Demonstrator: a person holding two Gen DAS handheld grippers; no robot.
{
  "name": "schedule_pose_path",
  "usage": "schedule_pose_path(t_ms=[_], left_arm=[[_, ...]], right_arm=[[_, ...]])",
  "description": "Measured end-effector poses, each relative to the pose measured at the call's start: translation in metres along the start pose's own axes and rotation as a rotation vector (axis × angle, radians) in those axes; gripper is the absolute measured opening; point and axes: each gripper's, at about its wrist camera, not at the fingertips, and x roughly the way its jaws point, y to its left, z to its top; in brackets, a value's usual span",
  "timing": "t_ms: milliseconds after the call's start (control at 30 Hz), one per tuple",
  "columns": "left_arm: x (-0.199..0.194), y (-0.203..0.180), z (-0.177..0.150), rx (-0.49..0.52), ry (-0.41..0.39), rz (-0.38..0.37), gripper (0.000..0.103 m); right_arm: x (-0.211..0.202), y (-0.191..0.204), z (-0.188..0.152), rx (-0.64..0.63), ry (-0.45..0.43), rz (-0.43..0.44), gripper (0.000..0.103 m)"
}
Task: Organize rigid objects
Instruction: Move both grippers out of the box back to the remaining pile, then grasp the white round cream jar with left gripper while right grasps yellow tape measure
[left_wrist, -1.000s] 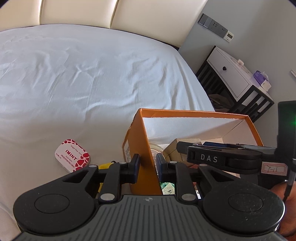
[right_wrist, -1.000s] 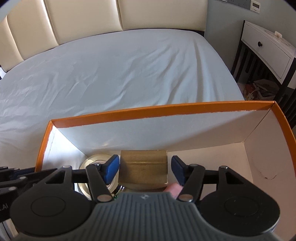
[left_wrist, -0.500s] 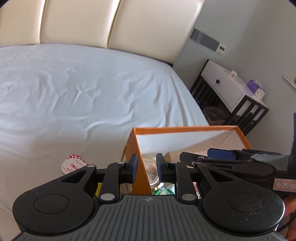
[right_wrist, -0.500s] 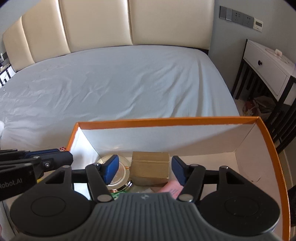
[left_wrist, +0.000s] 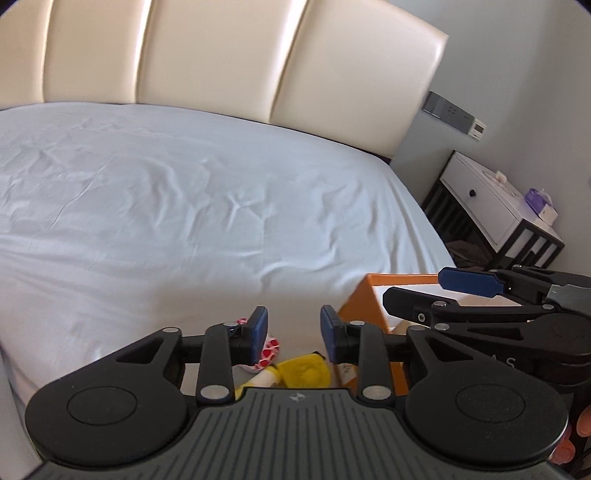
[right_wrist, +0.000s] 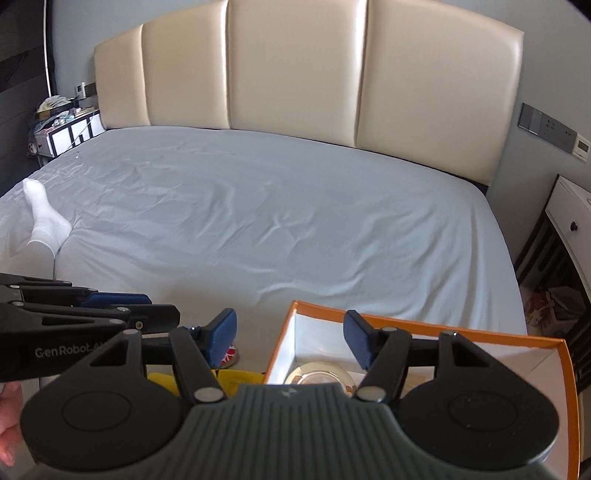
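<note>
An orange box (right_wrist: 436, 326) with white inner walls sits at the near right edge of the bed; it also shows in the left wrist view (left_wrist: 364, 295). A round gold tin (right_wrist: 319, 374) lies inside it. A red-and-white mint tin (left_wrist: 269, 349) and a yellow item (left_wrist: 303, 371) lie on the sheet left of the box. My left gripper (left_wrist: 293, 332) is open and empty above them. My right gripper (right_wrist: 290, 336) is open and empty, raised over the box's left wall.
The bed (right_wrist: 258, 214) with a pale blue sheet spreads ahead, with a cream headboard (right_wrist: 295, 74) behind. A white sock (right_wrist: 42, 218) lies at the far left. A white nightstand (left_wrist: 491, 206) stands to the right.
Both grippers rose and pulled back from the box. The left gripper let go of the box's left wall, opened and shifted left. The brown carton in the box is out of sight.
</note>
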Motion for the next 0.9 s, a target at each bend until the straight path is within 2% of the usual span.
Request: schedule_pose_path(t_ms=[133,200,367,667,800,900], left_arm=[[0.0,0.015,-0.008,-0.002,0.006,0.055,0.042],[0.003,0.024,-0.012,-0.017,0.037,0.056,0.043],[0.014,0.053,-0.026,-0.073,0.14,0.015,0.058],[0.028,0.064,-0.055,0.027,0.23,-0.084,0.065],[0.038,0.06,-0.061,0.079,0.278,-0.07,0.07],[0.044,0.063,-0.068,0.077,0.315,-0.061,0.071]], right_arm=[[0.01,0.021,0.003,-0.099,0.005,0.009,0.067],[0.017,0.031,0.003,-0.148,0.027,0.02,0.067],[0.037,0.049,0.002,-0.27,0.105,0.069,0.067],[0.07,0.079,-0.001,-0.553,0.245,0.165,0.058],[0.09,0.088,-0.004,-0.652,0.326,0.188,0.058],[0.105,0.092,-0.007,-0.711,0.402,0.208,0.058]])
